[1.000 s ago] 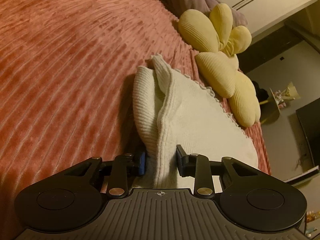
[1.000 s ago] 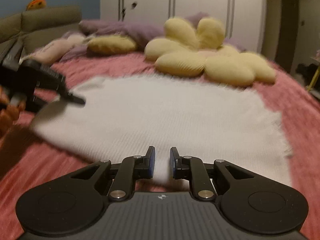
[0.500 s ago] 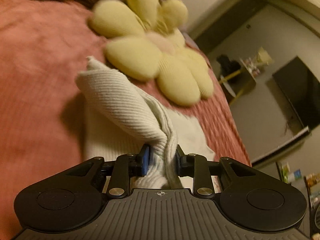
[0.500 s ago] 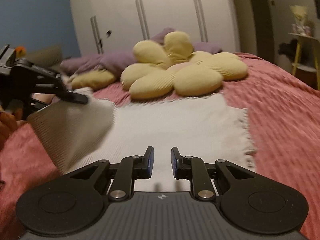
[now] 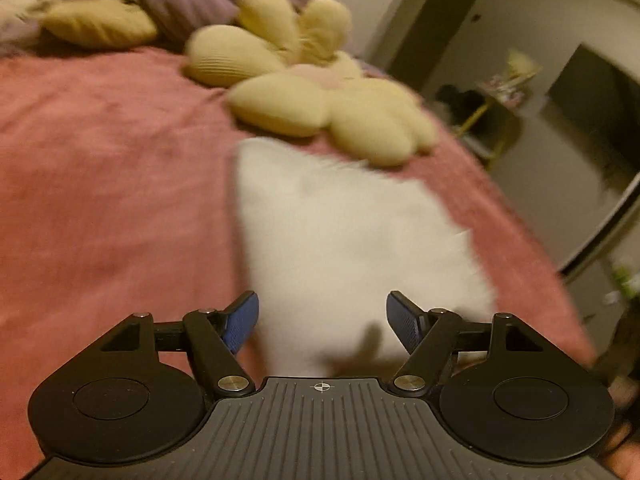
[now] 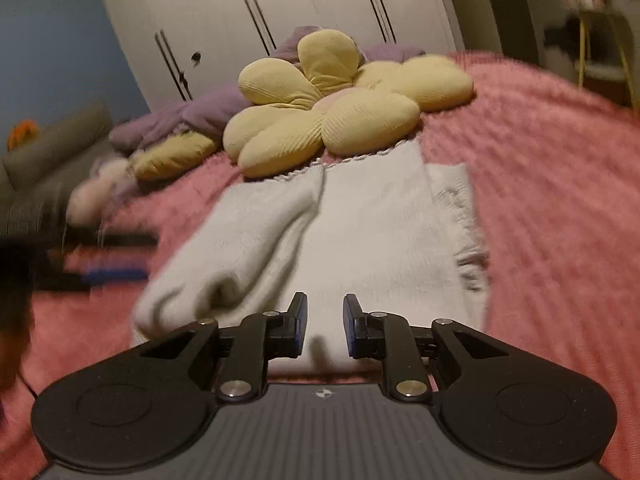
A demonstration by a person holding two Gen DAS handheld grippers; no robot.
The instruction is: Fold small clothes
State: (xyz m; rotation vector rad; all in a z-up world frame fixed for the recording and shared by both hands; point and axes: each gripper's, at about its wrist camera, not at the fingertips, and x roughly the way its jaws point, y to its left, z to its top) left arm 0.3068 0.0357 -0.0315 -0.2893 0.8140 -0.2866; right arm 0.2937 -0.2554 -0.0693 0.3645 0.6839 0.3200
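Observation:
A white knit garment (image 6: 380,232) lies flat on the pink bedspread (image 6: 560,200), its left side folded over into a thick flap (image 6: 240,248). My right gripper (image 6: 325,326) hovers at the garment's near edge. Its jaws are a little apart and opening, and the pads press on nothing. In the left wrist view the garment (image 5: 340,232) is a blurred white patch below my left gripper (image 5: 322,320). That gripper's jaws are spreading wide with nothing held between them. The left gripper (image 6: 104,256) also shows as a dark blur at the left of the right wrist view.
A yellow flower-shaped pillow (image 6: 332,108) touches the garment's far edge, with a purple blanket (image 6: 192,116) and another yellow cushion (image 6: 172,156) behind. White wardrobe doors (image 6: 280,20) stand at the back. The bed's edge drops off at the right near a yellow side table (image 5: 492,108).
My left gripper carried a pinched fold of the garment across to the right, then let go and spread wide. The flap now lies on the garment. My right jaws widened slightly.

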